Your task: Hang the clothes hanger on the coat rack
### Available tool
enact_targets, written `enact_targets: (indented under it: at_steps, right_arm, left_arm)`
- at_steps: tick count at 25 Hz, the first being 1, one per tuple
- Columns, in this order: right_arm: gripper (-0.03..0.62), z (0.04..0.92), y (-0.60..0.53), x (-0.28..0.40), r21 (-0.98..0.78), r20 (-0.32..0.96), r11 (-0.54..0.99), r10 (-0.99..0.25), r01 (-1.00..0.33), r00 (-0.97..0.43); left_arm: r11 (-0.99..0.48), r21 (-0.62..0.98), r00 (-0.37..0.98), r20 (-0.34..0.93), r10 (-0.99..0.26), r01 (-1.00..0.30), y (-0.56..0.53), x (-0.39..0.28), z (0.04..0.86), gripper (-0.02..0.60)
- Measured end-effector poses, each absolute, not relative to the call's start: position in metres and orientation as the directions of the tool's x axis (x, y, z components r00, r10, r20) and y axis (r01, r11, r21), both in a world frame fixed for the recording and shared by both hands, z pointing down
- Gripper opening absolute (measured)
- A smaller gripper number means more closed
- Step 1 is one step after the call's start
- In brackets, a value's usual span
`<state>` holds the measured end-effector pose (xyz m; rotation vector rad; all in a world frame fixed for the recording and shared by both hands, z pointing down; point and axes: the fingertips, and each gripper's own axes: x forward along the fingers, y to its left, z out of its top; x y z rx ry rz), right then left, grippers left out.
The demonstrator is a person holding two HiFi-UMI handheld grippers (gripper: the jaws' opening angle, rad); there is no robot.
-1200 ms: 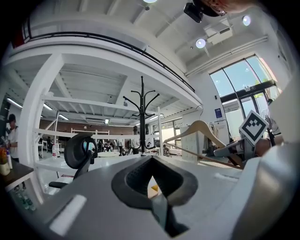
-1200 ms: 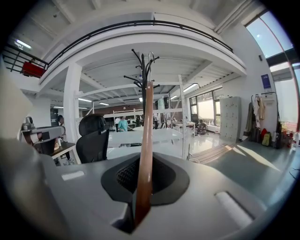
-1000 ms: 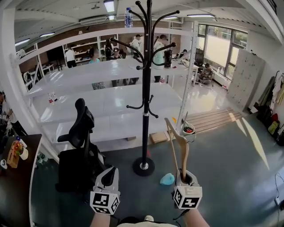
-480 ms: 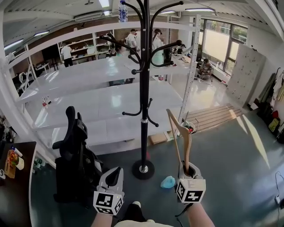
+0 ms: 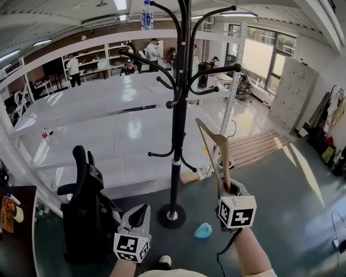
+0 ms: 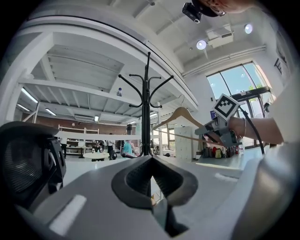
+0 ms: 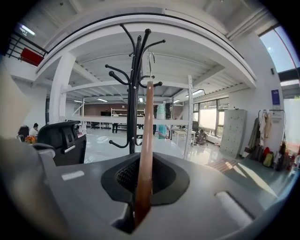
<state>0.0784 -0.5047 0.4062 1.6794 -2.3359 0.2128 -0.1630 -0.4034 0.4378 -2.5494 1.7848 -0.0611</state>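
A tall black coat rack [image 5: 179,108] stands on a round base [image 5: 171,215] in the middle of the head view; its curved hooks spread at the top [image 7: 136,51]. My right gripper [image 5: 228,190] is shut on a wooden clothes hanger [image 5: 214,146], held upright to the right of the rack's pole, below the upper hooks and apart from them. In the right gripper view the hanger's wood [image 7: 145,140] rises from the jaws, its metal hook [image 7: 151,63] near the rack's top. My left gripper [image 5: 136,216] is low at the left, jaws together, holding nothing.
A black office chair [image 5: 89,211] stands left of the rack. A blue cloth [image 5: 203,231] lies on the floor by the base. White shelving [image 5: 108,113] runs behind, with people beyond. A dark table edge [image 5: 13,216] is at far left. A water bottle [image 5: 146,15] sits on the top shelf.
My right gripper has lifted the hanger higher and nearer the rack. The view has moved closer to the rack. The left gripper stays low.
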Motion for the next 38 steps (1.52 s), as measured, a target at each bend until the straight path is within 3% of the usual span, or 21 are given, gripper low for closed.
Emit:
enact_targets:
  at_steps: [8,28,38]
  right_arm:
    - [0.043,0.366,-0.576,0.061,0.158,0.303,0.331,-0.913,-0.93,-0.273]
    - [0.044,0.396,-0.673,0.022,0.103,0.451,0.409,-0.832,-0.907,-0.323]
    - [0.048,0.406,-0.675,0.01,0.055,0.425,0.423,-0.829,-0.904,-0.362]
  left_arm:
    - [-0.368,-0.034,0.367,0.029,-0.93,-0.929,-0.432,-0.175,0.445,0.0]
    - [-0.368,-0.022,0.363,0.121,-0.924,-0.929,-0.454,-0.177,0.478,0.0]
    - [-0.365,0.004,0.361,0.147,-0.921,-0.931,-0.454,-0.172,0.492,0.0]
